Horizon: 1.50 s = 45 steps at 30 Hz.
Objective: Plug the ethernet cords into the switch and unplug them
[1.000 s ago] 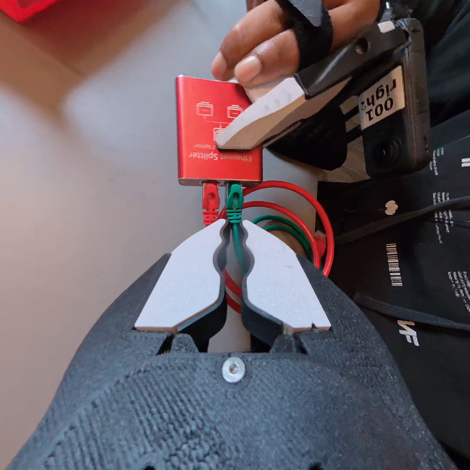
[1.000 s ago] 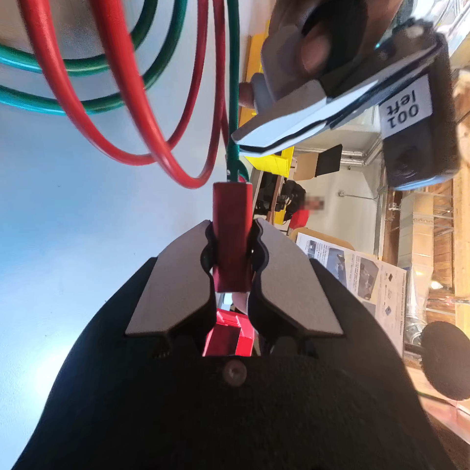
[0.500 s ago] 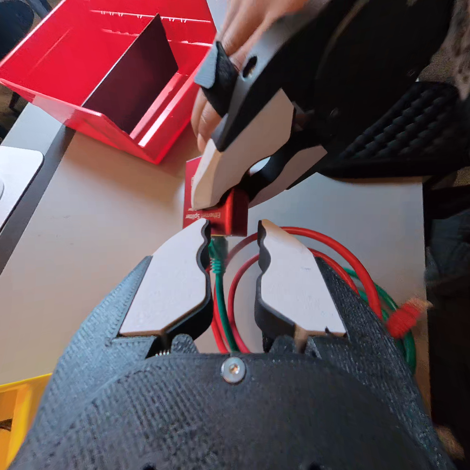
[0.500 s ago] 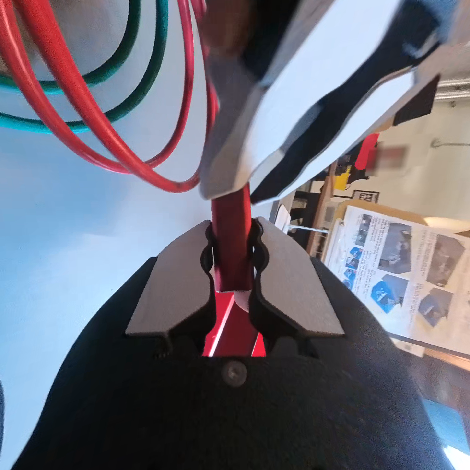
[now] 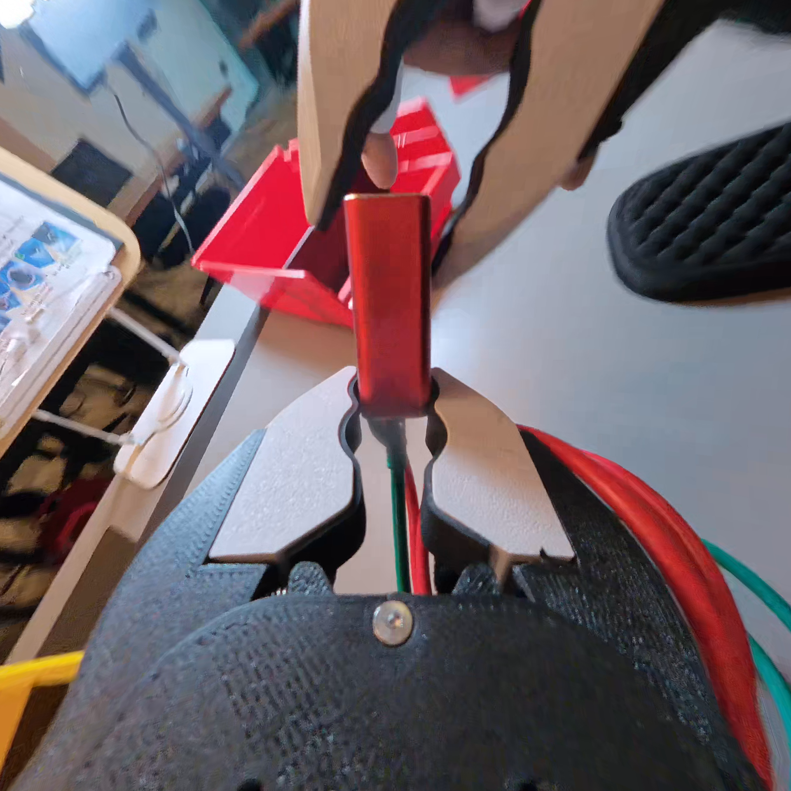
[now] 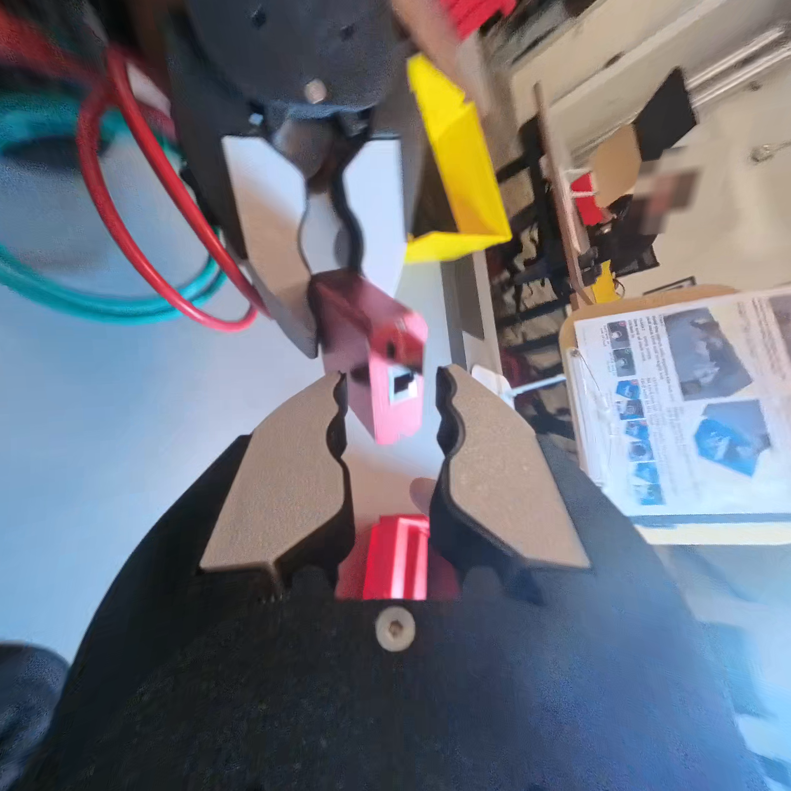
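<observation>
- Left wrist view: the left gripper (image 5: 394, 396) is closed on the lower end of the red ethernet switch (image 5: 387, 299), one fingertip pressing each narrow side.
- The switch is seen edge-on, lifted above the grey table (image 5: 599, 364), with its long side pointing away from the camera.
- A green ethernet cord (image 5: 400, 526) and a red ethernet cord (image 5: 417, 530) come out of the switch's near end and pass back between the two fingers.
- More loops of both cords lie at the right of the gripper body.
- The right gripper (image 5: 411, 128) is above the far end of the switch with its fingers spread apart; they do not touch the switch.
- A red bin (image 5: 265, 265) stands on the table behind the switch.

- Right wrist view: the right gripper (image 6: 389, 385) is open, and its fingers stand on both sides of the switch (image 6: 376, 364) without contact.
- The near end of the switch shows one empty port.
- The left gripper (image 6: 338, 316) holds the far end of the switch.
- The red cord (image 6: 128, 205) and the green cord (image 6: 64, 295) make loops over the table (image 6: 128, 428) at the left.
- A yellow bin (image 6: 462, 179) is at the table edge, and a laminated sheet (image 6: 685, 394) with pictures is at the right.
</observation>
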### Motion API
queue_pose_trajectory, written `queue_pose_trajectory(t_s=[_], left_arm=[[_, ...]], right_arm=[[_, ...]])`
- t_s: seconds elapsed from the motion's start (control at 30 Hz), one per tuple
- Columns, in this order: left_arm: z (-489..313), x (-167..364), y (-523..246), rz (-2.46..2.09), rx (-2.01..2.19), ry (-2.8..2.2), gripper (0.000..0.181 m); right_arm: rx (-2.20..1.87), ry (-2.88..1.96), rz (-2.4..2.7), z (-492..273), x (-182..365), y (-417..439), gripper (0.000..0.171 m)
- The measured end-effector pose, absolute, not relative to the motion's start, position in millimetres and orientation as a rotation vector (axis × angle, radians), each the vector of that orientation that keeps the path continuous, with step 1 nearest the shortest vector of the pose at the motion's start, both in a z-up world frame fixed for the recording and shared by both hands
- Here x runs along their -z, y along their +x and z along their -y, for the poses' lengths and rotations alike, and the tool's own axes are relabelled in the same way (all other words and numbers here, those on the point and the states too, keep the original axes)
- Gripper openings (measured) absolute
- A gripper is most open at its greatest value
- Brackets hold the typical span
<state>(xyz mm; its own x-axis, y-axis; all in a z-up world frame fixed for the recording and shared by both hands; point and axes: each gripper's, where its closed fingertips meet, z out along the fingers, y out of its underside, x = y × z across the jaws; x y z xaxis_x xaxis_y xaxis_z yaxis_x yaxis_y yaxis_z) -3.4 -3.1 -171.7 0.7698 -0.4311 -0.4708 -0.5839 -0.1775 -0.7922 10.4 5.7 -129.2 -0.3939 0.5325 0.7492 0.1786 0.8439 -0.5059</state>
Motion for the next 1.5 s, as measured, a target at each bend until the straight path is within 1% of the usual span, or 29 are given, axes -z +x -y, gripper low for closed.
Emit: queue_pose_trajectory(t_s=[0.03, 0.1, 0.2, 0.23, 0.27, 0.3, 0.33, 0.37, 0.43, 0.47, 0.53, 0.6, 0.73, 0.8, 0.87, 0.97, 1.03, 1.1, 1.23, 1.33, 1.43, 1.47, 1.5], left_arm=[[7.1, 162.4, -1.5, -0.774, -0.072, -1.731, 0.026], [14.3, 141.3, 1.0, -0.687, 0.129, -1.596, 0.026], [25.1, 122.8, 13.9, -0.670, 0.351, -1.452, 0.026], [26.6, 121.1, 18.6, -0.671, 0.394, -1.424, 0.026], [26.7, 122.0, 22.7, -0.674, 0.422, -1.412, 0.026], [26.1, 125.5, 25.7, -0.684, 0.437, -1.418, 0.026], [26.1, 130.2, 27.1, -0.702, 0.440, -1.432, 0.026], [26.0, 133.0, 26.2, -0.703, 0.447, -1.454, 0.026], [21.7, 135.8, 12.5, -0.673, 0.388, -1.513, 0.031], [19.6, 133.4, 1.2, -0.638, 0.346, -1.520, 0.036], [14.7, 127.1, -30.2, -0.533, 0.220, -1.537, 0.027], [17.0, 116.9, -51.2, -0.473, 0.157, -1.515, 0.028], [22.1, 99.1, -55.0, -0.479, 0.063, -1.500, 0.031], [24.5, 86.6, -68.8, -0.401, 0.036, -1.482, 0.030], [27.4, 76.8, -100.7, -0.217, 0.041, -1.459, 0.026], [47.7, 62.4, -160.5, 0.093, 0.167, -1.317, 0.024], [61.2, 58.4, -179.7, 0.160, 0.284, -1.261, 0.027], [64.4, 59.0, -170.7, 0.086, 0.320, -1.283, 0.033], [53.0, 75.3, -101.7, -0.301, 0.199, -1.436, 0.043], [38.7, 98.2, -53.0, -0.547, 0.078, -1.544, 0.052], [22.6, 128.9, -27.3, -0.747, -0.117, -1.639, 0.057], [18.0, 141.2, -21.5, -0.815, -0.175, -1.670, 0.058], [14.5, 151.9, -16.3, -0.873, -0.220, -1.685, 0.055]], right_arm=[[-0.578, -0.576, 1.925, -7.2, 119.7, 12.8, 0.041], [-0.966, -0.692, 1.841, -5.6, 109.3, 15.4, 0.048], [-1.453, -0.730, 1.738, 15.7, 108.3, 14.2, 0.058], [-1.534, -0.723, 1.735, 26.2, 110.6, 13.0, 0.057], [-1.570, -0.709, 1.754, 36.6, 114.3, 11.6, 0.049], [-1.557, -0.693, 1.755, 42.0, 115.5, 8.9, 0.041], [-1.531, -0.665, 1.735, 42.2, 113.0, 7.8, 0.029], [-1.492, -0.640, 1.751, 41.9, 112.4, 8.2, 0.026], [-1.375, -0.639, 1.739, 33.9, 109.7, 6.3, 0.026], [-1.321, -0.634, 1.718, 28.7, 105.7, 7.0, 0.027], [-1.202, -0.601, 1.694, 20.5, 95.1, 12.9, 0.027], [-1.025, -0.567, 1.702, 13.2, 87.4, 18.0, 0.027], [-0.689, -0.541, 1.768, 3.1, 96.6, 15.7, 0.027], [-0.676, -0.575, 1.764, 1.0, 100.0, 13.0, 0.027], [-0.698, -0.582, 1.797, 3.0, 107.5, 14.0, 0.027], [-0.674, -0.561, 1.881, 5.7, 123.6, 19.0, 0.027], [-0.687, -0.574, 1.884, 3.7, 126.5, 19.1, 0.027], [-0.680, -0.600, 1.882, -1.5, 127.7, 15.7, 0.026], [-0.554, -0.631, 1.871, -13.1, 129.7, 4.2, 0.027], [-0.468, -0.642, 1.882, -14.5, 136.9, -3.2, 0.027], [-0.470, -0.616, 1.918, -3.2, 147.2, -7.8, 0.026], [-0.476, -0.608, 1.933, 1.2, 150.4, -9.0, 0.026], [-0.478, -0.594, 1.941, 5.3, 152.4, -10.1, 0.026]])
